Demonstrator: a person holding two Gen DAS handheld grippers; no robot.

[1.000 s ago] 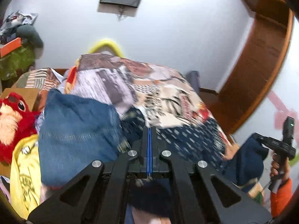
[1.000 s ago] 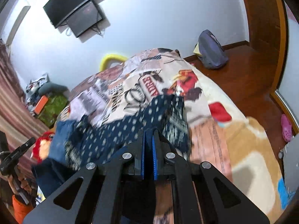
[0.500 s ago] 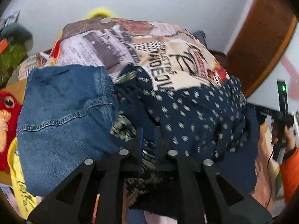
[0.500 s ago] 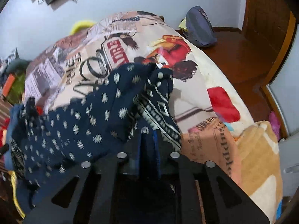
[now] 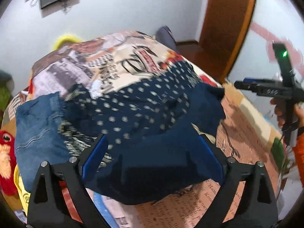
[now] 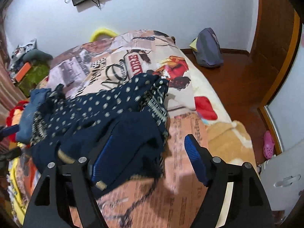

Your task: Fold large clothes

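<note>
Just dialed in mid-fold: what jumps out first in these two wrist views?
The navy dotted garment dominates both views, heaped on the bed's collage-print blanket, with both grippers open: the left gripper straddles its plain navy part, and the right gripper stands at its edge. Left of it lie folded blue jeans and a red plush toy. A grey backpack sits on the wooden floor beyond.

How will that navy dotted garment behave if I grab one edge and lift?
Likely floppy: the navy dotted garment lies crumpled in soft folds on the bedspread. Probably light, thin cloth. It overlaps the jeans, so lifting might drag them along.
</note>
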